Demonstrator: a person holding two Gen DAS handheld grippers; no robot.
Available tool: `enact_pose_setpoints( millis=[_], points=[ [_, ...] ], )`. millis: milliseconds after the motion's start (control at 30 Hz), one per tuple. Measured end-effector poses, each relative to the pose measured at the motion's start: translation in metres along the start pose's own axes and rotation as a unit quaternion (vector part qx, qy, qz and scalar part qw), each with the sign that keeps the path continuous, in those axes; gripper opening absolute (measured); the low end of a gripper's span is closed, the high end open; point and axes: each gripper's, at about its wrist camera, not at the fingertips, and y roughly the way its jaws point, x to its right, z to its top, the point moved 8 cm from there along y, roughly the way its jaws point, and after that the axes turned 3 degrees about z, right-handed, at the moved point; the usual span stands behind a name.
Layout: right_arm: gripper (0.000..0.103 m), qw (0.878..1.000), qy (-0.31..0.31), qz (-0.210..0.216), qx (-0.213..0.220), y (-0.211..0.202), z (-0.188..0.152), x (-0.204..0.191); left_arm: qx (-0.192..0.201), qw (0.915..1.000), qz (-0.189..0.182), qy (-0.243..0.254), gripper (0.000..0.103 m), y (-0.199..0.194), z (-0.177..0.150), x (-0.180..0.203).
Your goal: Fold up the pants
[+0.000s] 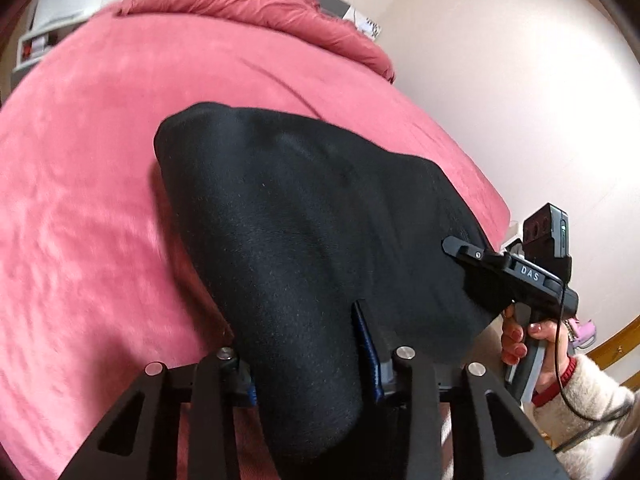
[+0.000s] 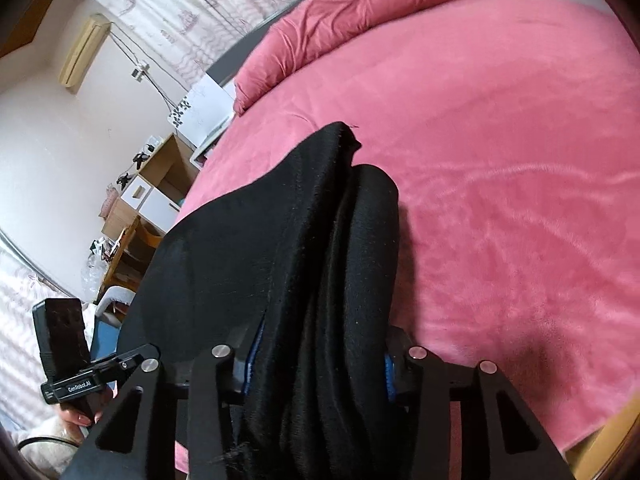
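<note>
Black pants (image 1: 304, 216) hang lifted above a pink bed, stretched between both grippers. My left gripper (image 1: 308, 360) is shut on a thick fold of the pants, which drapes over its fingers; one blue pad (image 1: 366, 344) shows. My right gripper (image 1: 472, 256) shows in the left wrist view, clamped on the cloth's right edge. In the right wrist view the pants (image 2: 248, 256) bunch in folds between the right gripper's (image 2: 320, 364) fingers, which are shut on them. The left gripper (image 2: 100, 376) shows at lower left, holding the other edge.
The pink bed cover (image 1: 100, 168) fills most of both views, with a bunched pink duvet (image 2: 360, 12) at the head. A wooden desk and shelves (image 2: 152, 192) stand beside the bed. A pale wall (image 1: 500, 80) lies to the right.
</note>
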Motion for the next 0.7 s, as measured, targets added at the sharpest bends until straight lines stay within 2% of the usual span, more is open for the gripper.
enact_pose_setpoints(
  millis=[133,367,500,700],
  points=[
    [0.044,1.000,-0.019,0.005,0.012,0.003,0.008,-0.019,0.032,0.9991,0.022,0.017,0.037,-0.023,0.011,-0.003],
    [0.044,0.998,-0.064,0.018,0.025,0.036,0.053,-0.058,0.082,0.9944,0.060,0.030,0.038,-0.051,0.047,-0.030],
    [0.044,0.994,-0.100,0.012,0.032,0.066,0.086,-0.085,0.104,0.9906,0.086,0.025,0.038,-0.052,0.072,-0.050],
    [0.044,0.993,-0.117,0.008,0.034,0.106,0.115,-0.103,0.123,0.9855,0.117,0.006,0.038,-0.041,0.107,-0.086]
  ],
)
